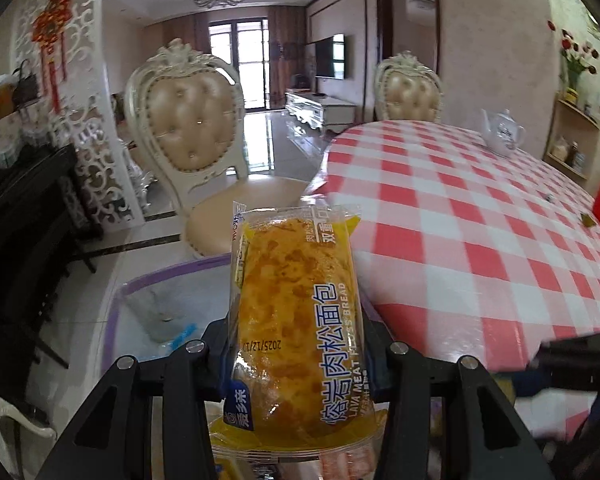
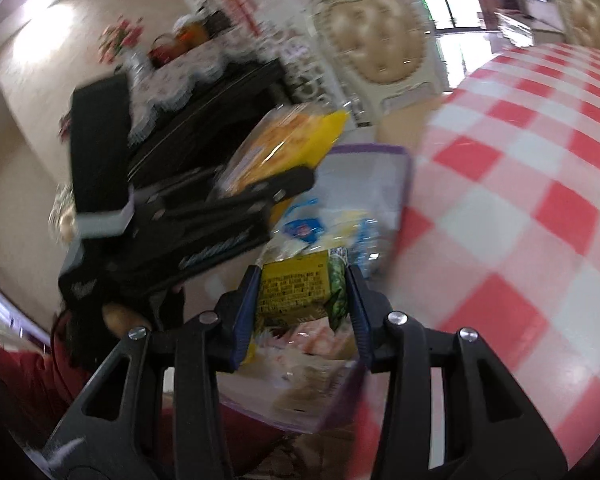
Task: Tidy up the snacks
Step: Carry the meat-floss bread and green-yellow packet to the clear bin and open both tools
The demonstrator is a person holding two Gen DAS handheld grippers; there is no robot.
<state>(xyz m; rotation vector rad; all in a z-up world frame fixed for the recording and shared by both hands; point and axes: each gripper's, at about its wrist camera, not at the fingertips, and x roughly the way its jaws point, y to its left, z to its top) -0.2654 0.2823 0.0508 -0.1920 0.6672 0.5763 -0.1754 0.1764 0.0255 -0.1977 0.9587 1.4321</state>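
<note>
Clear crinkly film over a soft golden loaf: meat floss bread (image 1: 296, 320), one packet, clamped lengthwise in the left gripper (image 1: 298, 364), jaws part-closed with both pads pressing the wrapper's sides; held in the air above a clear bin (image 1: 118, 304) with a purple rim, which stands beside the table (image 1: 480, 220) in its red and white check cloth. Handling, judged: light, springy, easily crushed; film slippery; best taken across the middle of the loaf with modest pressure, not by the crimped end seals, which would likely slide or tear.

Yellow printed foil: small snack packet (image 2: 296, 292), green at one end, nipped between the blue pads of the right gripper (image 2: 300, 300), jaws likewise part-closed on it; position above the same bin, over the packets already lying inside. Handling, judged: light, somewhat firmer than the bread, contents unknown; grip across the short width suits it.

Bin contents: blue and white wrappers, pale pink packets, blurred; count not readable.

Also present: cream tufted chair (image 1: 192, 128); white teapot (image 1: 502, 132) on the far side of the table.
</note>
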